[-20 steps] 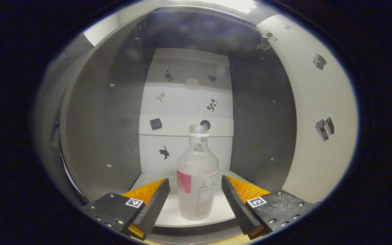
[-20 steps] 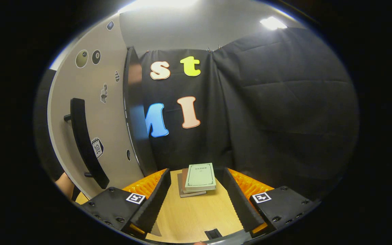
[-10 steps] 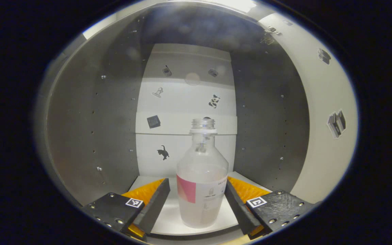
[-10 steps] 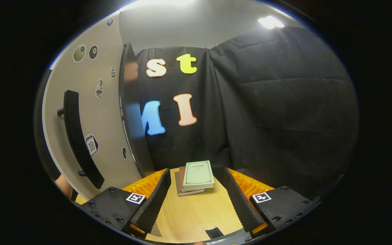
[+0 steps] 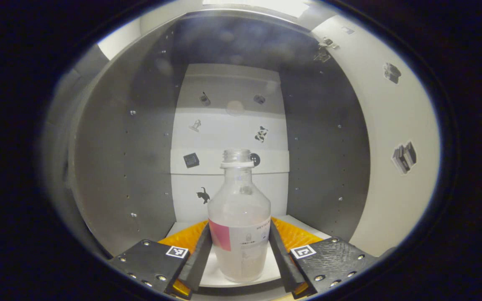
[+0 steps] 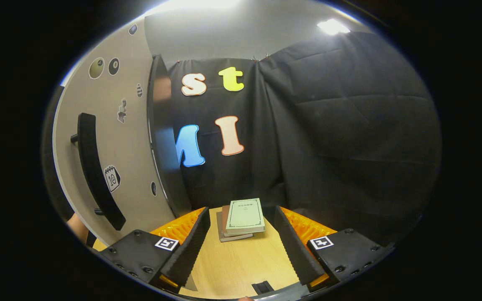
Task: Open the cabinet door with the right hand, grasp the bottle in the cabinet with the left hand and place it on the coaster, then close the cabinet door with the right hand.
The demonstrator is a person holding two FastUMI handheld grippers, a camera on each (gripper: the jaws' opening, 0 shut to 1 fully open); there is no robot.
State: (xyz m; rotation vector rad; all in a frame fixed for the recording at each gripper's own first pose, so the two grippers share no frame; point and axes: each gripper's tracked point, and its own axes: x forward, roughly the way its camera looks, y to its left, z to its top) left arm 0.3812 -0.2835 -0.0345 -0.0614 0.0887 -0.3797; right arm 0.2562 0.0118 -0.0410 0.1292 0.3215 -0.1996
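1. Left gripper (image 5: 239, 246) clamped on bottle (image 5: 239, 225), upright between fingers on cabinet (image 5: 140, 159) shelf
2. Right gripper (image 6: 241, 246) spread apart, empty; door (image 6: 115, 142) to its left
3. Next, probably: straight pull back, bottle kept vertical

Each pair of tongs, left tongs (image 5: 239, 255) and right tongs (image 6: 237, 246), has two black blocks with silver screws and a little black-and-white square sticker on each block.
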